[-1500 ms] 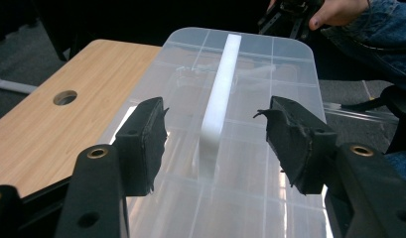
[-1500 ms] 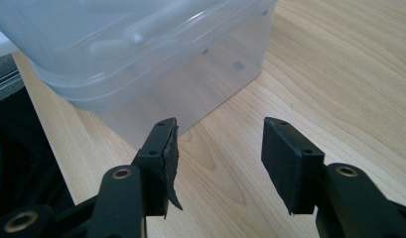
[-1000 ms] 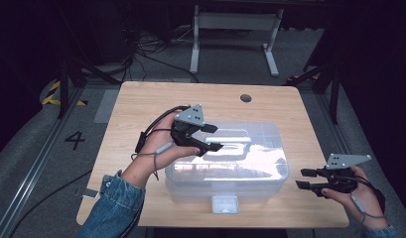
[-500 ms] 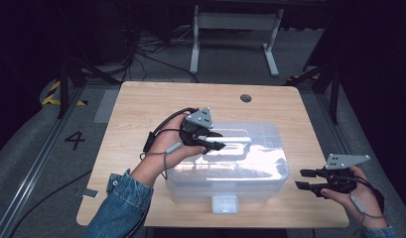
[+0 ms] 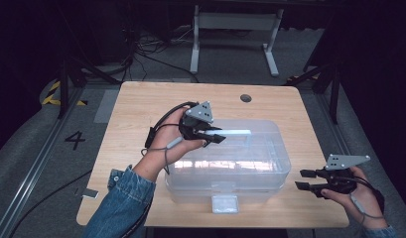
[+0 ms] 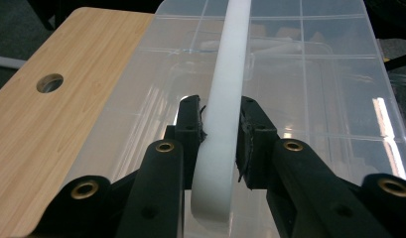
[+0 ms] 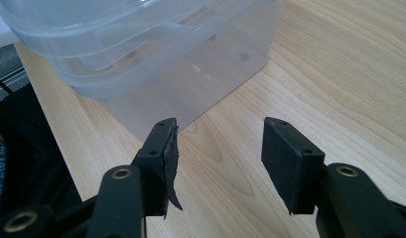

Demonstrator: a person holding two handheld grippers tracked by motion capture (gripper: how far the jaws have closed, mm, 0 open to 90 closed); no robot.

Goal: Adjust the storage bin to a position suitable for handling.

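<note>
A black 4 [image 5: 75, 140] is painted on the grey floor [image 5: 32, 148].

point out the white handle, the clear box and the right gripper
white handle [image 6: 225, 99], left gripper view, its middle stretch above the pads
clear box [image 5: 250, 173], high view, its near lid edge
right gripper [image 7: 218, 144], right gripper view, gap midway between its fingertips

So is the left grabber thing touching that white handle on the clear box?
Touching. In the left gripper view the left gripper has just closed its black pads against both sides of the white handle on the clear box.
</note>
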